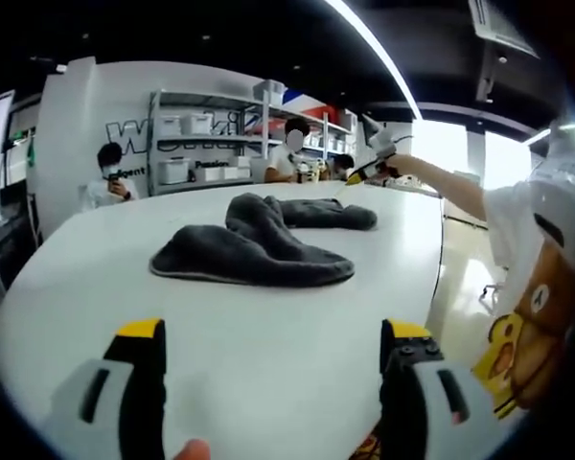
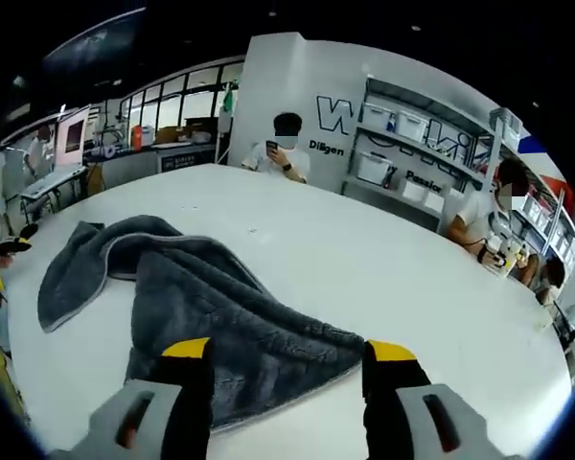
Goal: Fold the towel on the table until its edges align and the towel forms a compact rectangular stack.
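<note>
Left gripper view: the left gripper [image 1: 273,355] is hovering low over the near part of the white table [image 1: 96,259], jaws standing wide apart with nothing between them. The dark grey towel [image 1: 254,251] is lying crumpled in the middle of the table, well beyond the jaw tips and apart from them, its broad flatter lobe nearest and a twisted tail running off to the far right. The right gripper [image 1: 369,168] is showing at the far right edge of the table, held out on the person's arm; its jaw state is too small to tell there. Right gripper view: the right gripper [image 2: 287,369] is sitting right above the towel [image 2: 230,326], jaws spread and gripping nothing, the left jaw tip overlapping the fabric and the near hem running between the tips. The rest of the towel is trailing away to the left in a loose bunched fold. Likely step: reaching in to flatten before folding. Doing it well probably means pinching a true corner or hem on each side, not a bunched ridge, then pulling outward evenly so the layers are spreading flat and staying on the table.
</note>
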`<state>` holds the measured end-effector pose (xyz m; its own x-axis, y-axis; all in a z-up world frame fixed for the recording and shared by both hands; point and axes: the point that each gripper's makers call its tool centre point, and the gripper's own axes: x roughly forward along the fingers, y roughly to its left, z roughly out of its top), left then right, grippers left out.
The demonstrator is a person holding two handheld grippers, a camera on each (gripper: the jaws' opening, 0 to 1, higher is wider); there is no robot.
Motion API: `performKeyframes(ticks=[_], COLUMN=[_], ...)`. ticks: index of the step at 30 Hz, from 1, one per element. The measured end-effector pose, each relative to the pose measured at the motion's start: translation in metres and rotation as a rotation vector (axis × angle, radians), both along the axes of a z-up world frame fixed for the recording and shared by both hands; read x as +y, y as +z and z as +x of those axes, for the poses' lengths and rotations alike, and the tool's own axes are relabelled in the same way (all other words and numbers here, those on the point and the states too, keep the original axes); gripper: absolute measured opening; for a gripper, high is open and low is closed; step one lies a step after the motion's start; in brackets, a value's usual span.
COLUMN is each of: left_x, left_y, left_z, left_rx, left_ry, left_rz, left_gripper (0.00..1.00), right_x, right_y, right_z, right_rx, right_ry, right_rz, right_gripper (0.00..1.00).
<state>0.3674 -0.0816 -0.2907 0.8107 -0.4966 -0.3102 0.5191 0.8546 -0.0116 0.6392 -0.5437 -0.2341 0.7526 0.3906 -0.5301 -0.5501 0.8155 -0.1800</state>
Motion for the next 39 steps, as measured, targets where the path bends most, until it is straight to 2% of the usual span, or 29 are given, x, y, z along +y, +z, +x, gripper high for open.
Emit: performKeyframes(ticks=[13,17,29,39], left_x=[-0.005,-0.006,-0.004,-0.005], left_y=[-0.001,-0.002,-0.003,-0.006], left_z=[0.001,0.001,-0.002,-0.001], left_rx=[0.0,0.002,0.001,0.005], left_ry=[-0.019,-0.023,-0.022,-0.022], left_rz=[-0.002,0.004,0.006,0.0], left_gripper=[0.98,0.98,0.98,0.98], right_x=[0.019,0.022,0.032,0.028], right_y=[0.0,0.002,-0.006,-0.015], right_z=[-0.048,-0.059,-0.09,-0.115], right_rx=[-0.01,-0.032,-0.017,-0.019], right_ry=[0.059,0.062,0.103,0.105], right_rz=[0.028,0.022,0.051,0.06], right_gripper=[0.73,0.74,0.78,0.79])
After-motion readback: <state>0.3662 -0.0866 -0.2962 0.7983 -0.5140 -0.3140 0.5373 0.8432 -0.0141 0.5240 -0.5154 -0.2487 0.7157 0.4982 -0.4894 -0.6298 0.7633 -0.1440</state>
